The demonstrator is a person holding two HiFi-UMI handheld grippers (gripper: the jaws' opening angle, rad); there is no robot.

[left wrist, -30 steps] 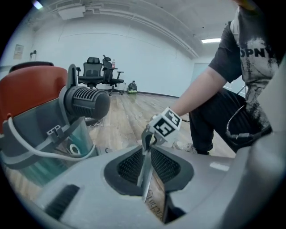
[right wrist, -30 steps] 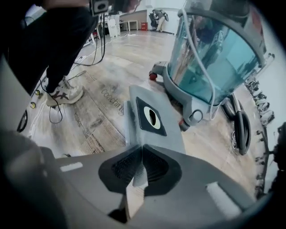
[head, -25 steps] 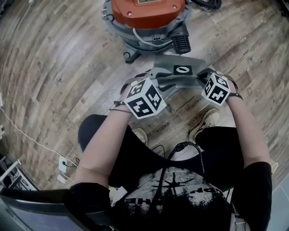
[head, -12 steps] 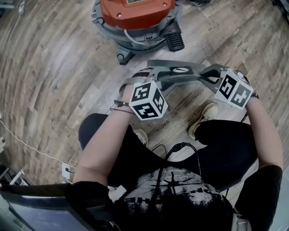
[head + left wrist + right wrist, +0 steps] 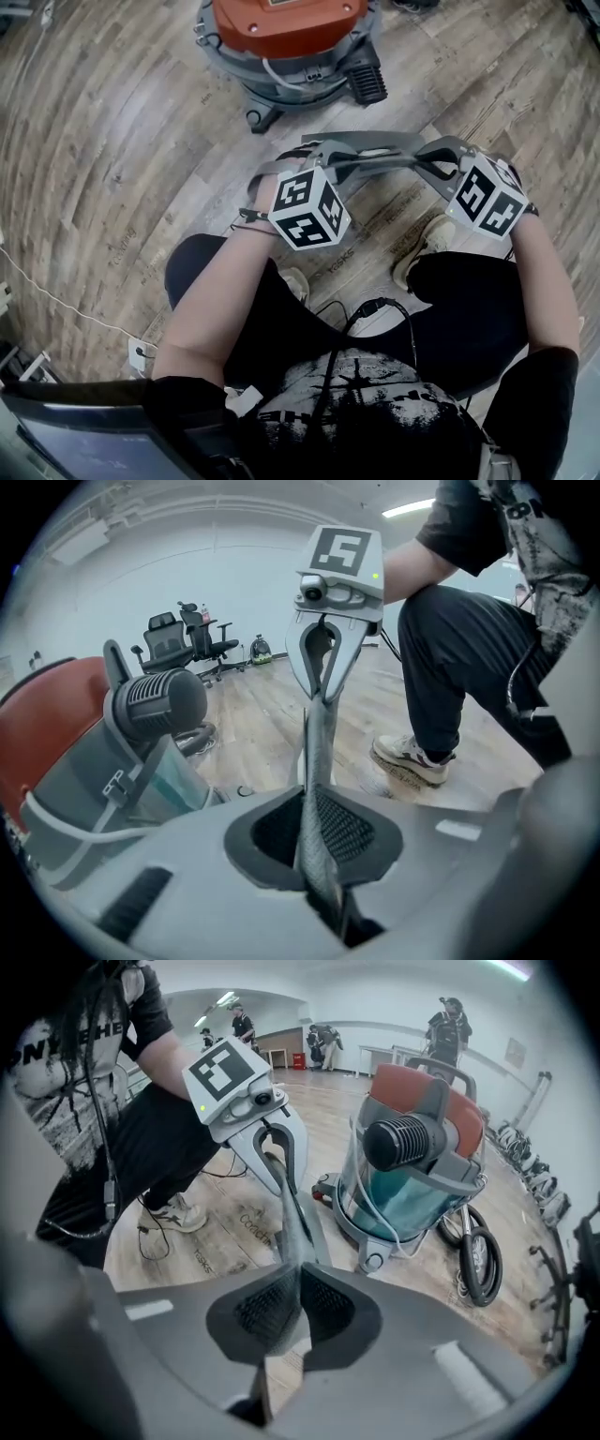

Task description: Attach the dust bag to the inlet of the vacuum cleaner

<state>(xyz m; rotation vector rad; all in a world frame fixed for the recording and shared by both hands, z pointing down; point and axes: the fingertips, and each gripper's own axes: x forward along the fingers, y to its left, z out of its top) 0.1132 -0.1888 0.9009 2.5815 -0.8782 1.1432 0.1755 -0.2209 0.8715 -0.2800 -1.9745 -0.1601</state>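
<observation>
Right gripper (image 5: 424, 161) has come up and swung out to the right since the earlier frame, and the dust bag (image 5: 370, 148) has gone with it. The bag used to lie flatter with its collar hole facing up; now it hangs edge-on as a thin grey strip stretched between both tools, above the floor in front of the knees. The left gripper (image 5: 330, 159) hasn't gone anywhere, but its jaws have just been closing, and its own view shows the pads pinched on the bag's edge (image 5: 317, 761). The right jaws are clamped tight on the other end (image 5: 295, 1232).

So I'd say the re-grip is done and both ends are secured, which sets up carrying it over to the vacuum cleaner (image 5: 291, 37). Nothing is attached yet, though; bag and machine are well apart.

Stuff around: the vacuum sits on the wood floor ahead with its orange lid on over a see-through teal tank (image 5: 412, 1194), and I can't pick out the inlet for sure from here. If it's inside the tank, that lid is the real blocker. A coiled hose (image 5: 478, 1260) lies beside the machine, and the person's shoe (image 5: 427, 246) sits right under the bag. A white cable (image 5: 56, 291) trails off to the left, out of the way.
</observation>
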